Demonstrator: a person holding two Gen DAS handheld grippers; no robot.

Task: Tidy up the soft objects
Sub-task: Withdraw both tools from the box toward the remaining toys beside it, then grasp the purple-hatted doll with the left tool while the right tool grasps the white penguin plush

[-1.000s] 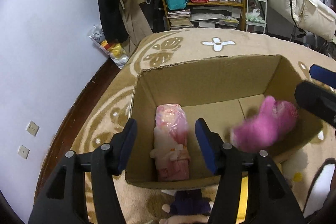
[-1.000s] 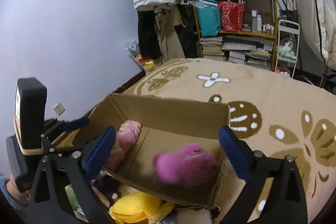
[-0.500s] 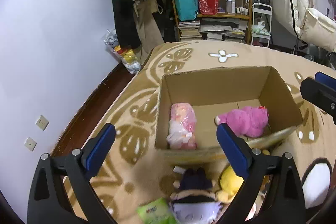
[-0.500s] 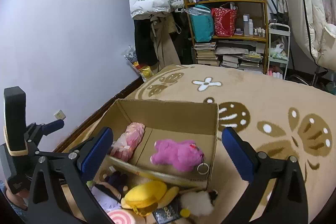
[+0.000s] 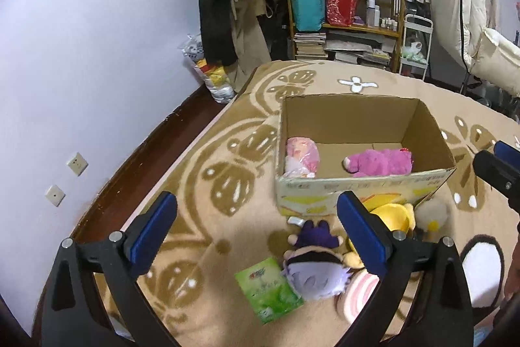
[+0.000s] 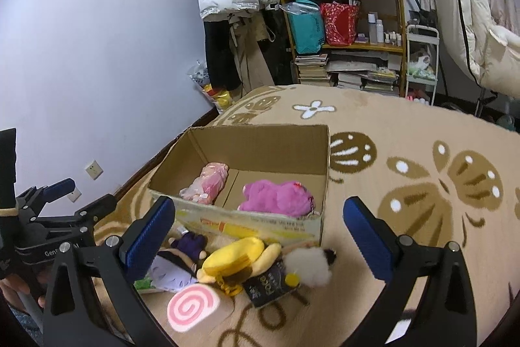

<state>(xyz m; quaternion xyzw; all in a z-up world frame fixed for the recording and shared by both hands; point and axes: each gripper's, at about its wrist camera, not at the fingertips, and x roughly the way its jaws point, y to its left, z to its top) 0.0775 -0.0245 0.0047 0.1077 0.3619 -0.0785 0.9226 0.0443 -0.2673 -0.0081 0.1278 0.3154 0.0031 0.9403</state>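
Two toys inside cardboard box (image 6: 247,148), both grippers (image 5: 256,226) (image 6: 260,226) wide, empty.

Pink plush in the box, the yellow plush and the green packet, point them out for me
pink plush (image 6: 276,195), right wrist view, middle of its body
yellow plush (image 6: 232,260), right wrist view, its rounded top
green packet (image 5: 268,290), left wrist view, centre of its front face
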